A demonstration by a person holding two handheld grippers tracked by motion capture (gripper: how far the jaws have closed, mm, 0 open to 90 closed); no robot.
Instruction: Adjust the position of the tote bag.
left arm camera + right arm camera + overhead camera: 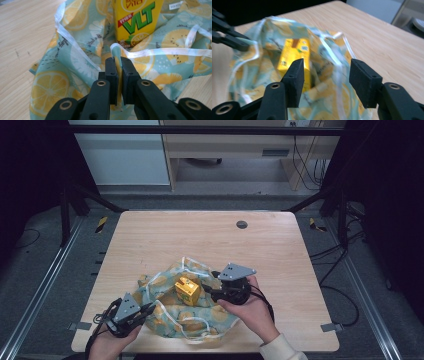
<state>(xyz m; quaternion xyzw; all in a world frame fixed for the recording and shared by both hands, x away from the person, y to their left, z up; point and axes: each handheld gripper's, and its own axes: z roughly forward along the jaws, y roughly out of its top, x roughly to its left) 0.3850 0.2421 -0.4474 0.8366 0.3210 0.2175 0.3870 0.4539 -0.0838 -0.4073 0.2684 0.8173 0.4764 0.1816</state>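
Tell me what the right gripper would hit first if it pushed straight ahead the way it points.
Probably the yellow drink carton standing on the lemon-print cloth; the right gripper is open, though depth is unclear.

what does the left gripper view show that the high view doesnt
Left gripper view alone: the VLT lettering on the yellow drink carton, and the left gripper shut on a fold of the lemon-print cloth at its white trim.

High view alone: both hands, the right gripper beside the carton, the dark round cap in the table, and the floor beyond.

Both: carton standing on the cloth, on the wooden tabletop.
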